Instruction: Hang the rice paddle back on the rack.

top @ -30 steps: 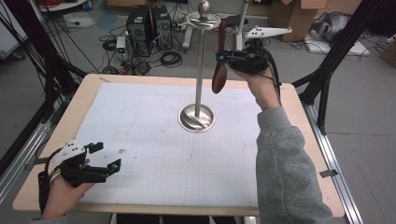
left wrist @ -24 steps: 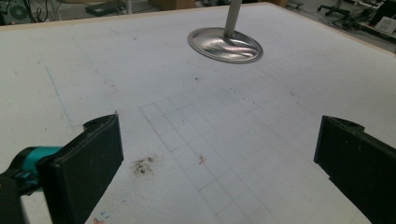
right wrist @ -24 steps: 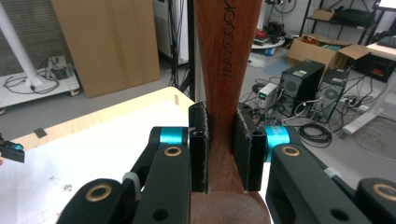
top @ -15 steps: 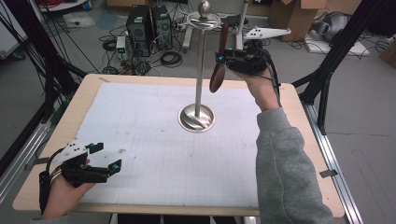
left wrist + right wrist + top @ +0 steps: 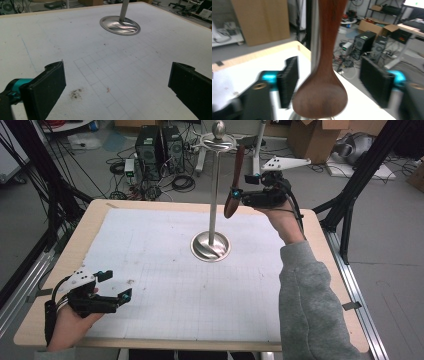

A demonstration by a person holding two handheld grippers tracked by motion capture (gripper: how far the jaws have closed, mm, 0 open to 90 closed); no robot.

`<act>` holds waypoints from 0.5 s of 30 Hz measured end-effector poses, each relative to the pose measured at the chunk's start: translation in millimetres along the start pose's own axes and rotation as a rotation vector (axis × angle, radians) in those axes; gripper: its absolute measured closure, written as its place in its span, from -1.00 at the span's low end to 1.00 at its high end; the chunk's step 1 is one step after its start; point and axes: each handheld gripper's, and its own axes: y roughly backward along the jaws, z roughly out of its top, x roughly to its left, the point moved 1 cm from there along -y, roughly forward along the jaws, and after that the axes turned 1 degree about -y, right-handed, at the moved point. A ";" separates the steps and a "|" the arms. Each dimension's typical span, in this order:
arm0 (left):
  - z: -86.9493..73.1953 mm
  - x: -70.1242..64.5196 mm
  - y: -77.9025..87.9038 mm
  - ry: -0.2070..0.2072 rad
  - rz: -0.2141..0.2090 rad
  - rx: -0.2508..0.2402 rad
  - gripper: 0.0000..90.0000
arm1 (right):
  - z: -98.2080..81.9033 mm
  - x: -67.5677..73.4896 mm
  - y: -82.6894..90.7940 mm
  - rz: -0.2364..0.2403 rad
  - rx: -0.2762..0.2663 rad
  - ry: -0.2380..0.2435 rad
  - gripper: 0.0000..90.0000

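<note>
We are holding the right gripper raised at one o'clock over the table, its jaws standing wide on either side of a brown wooden spoon that is hanging from the metal stand, touching neither pad. The left gripper is resting at seven o'clock on the white mat, jaws spread wide, gripping nothing.

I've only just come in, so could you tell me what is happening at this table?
A person holds a gripper in each hand. The right gripper is raised beside a metal stand, its jaws open on either side of a brown wooden spoon hanging from the stand's top ring, not clamped on it. The left gripper rests low over the white gridded mat, jaws open and holding nothing.
</note>
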 end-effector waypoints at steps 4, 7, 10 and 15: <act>2.5 0.0 -6.5 -0.003 -0.014 0.002 -0.96 | -8.6 -4.0 1.1 -0.028 0.065 0.014 -0.79; 5.0 0.3 -11.4 -0.007 -0.021 0.003 -0.96 | -14.5 -6.9 5.2 -0.061 0.074 0.011 -0.99; 7.6 0.1 -16.3 -0.008 -0.032 -0.001 -0.96 | -21.3 -8.6 10.6 -0.063 0.071 0.009 -0.99; 11.1 0.4 -23.5 -0.012 -0.041 -0.002 -0.96 | -34.6 -13.2 17.3 -0.078 0.088 -0.002 -1.00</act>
